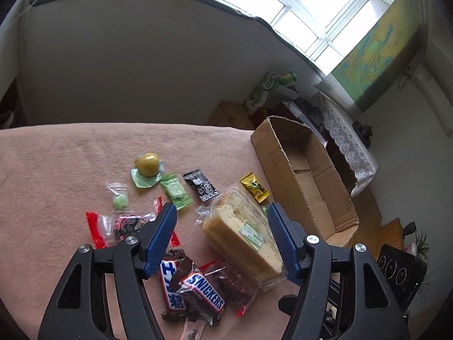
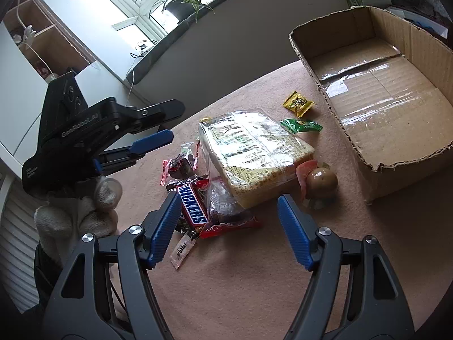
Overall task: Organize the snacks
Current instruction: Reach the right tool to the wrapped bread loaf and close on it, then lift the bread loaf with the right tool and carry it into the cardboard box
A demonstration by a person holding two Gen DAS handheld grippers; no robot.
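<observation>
The bread pack point(image 2: 254, 153) hides most of one wrapped snack (kind unreadable) behind it.

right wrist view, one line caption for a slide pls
Open right gripper hovering over a snack pile beside an empty cardboard box.

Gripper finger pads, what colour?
Blue, ribbed pads; clearest in the right wrist view.

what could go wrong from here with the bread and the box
1. The bread is a soft loaf in a loose clear bag; a hard squeeze from the left tool may crush it, or the film may slip.
2. Snickers and a red packet lie against the bag and could be dragged along.
3. The box has a torn near wall that a low carry might catch.
</observation>
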